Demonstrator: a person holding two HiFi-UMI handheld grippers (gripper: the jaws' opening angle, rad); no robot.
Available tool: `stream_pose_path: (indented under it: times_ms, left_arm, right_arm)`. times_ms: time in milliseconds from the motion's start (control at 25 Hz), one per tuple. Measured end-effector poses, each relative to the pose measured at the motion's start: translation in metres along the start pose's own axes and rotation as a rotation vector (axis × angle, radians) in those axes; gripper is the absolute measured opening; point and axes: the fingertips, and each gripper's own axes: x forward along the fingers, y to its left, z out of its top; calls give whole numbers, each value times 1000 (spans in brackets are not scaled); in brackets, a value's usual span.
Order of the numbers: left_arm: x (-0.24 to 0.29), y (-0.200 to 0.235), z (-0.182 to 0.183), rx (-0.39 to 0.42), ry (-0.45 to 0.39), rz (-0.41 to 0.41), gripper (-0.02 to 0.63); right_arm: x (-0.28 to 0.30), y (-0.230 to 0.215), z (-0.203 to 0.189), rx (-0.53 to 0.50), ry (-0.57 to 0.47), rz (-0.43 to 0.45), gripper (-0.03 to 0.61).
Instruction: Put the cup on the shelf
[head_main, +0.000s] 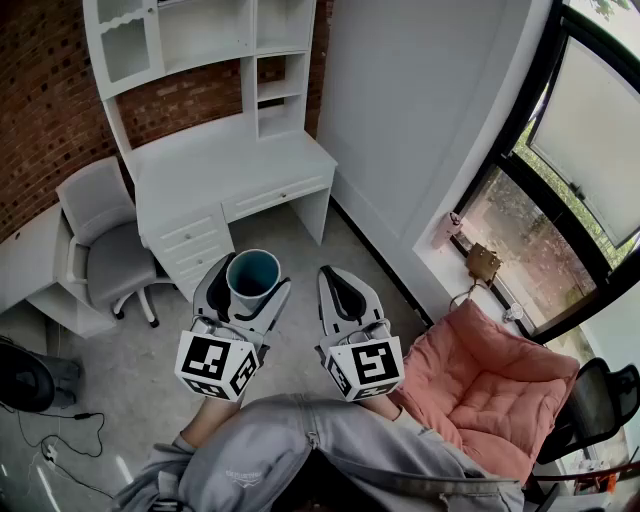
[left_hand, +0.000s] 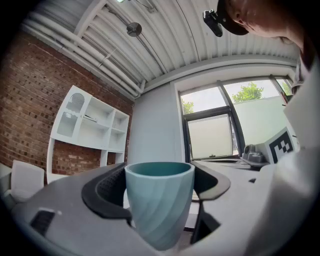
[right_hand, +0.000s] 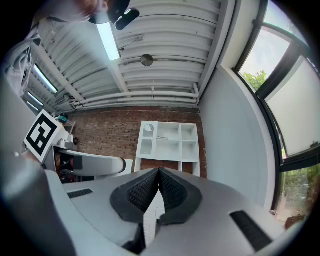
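A teal ribbed cup (head_main: 252, 276) stands upright between the jaws of my left gripper (head_main: 247, 290), which is shut on it; in the left gripper view the cup (left_hand: 159, 200) fills the gap between both black pads. My right gripper (head_main: 337, 288) hangs beside it, shut with nothing held; its pads meet at the tips (right_hand: 159, 176). The white shelf unit (head_main: 205, 40) sits above a white desk (head_main: 225, 165) against the brick wall, well ahead of both grippers. It also shows in the left gripper view (left_hand: 90, 125) and the right gripper view (right_hand: 167, 142).
A grey office chair (head_main: 105, 245) stands left of the desk. A pink cushioned chair (head_main: 495, 385) is at the right by the window (head_main: 560, 170). A white wall panel (head_main: 420, 120) rises right of the desk. A black fan (head_main: 25, 378) sits at the far left.
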Motion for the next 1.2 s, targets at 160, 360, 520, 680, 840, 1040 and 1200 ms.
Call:
stream_pose_path:
  times_ms: [160, 360, 520, 680, 840, 1040, 1200]
  left_arm:
    - [4, -5, -1, 0, -2, 7, 388]
    - [10, -15, -7, -4, 3, 16, 388]
    - [12, -20, -13, -13, 4, 28, 390]
    - [19, -19, -20, -20, 10, 32, 388]
    - [33, -11, -25, -25, 12, 25, 390]
    - [63, 17, -36, -34, 12, 12, 390]
    - [102, 48, -43, -47, 14, -8, 390]
  right_arm:
    - [-3, -6, -1, -3, -2, 7, 26]
    - [-7, -17, -5, 13, -8, 16, 26]
    - [-11, -23, -9, 36, -18, 35, 28]
    - [-8, -28, -15, 43, -20, 38, 28]
    - [6, -36, -23, 52, -7, 43, 28]
    - [45, -46, -40, 50, 8, 42, 28]
    - [89, -59, -50, 53, 19, 50, 28]
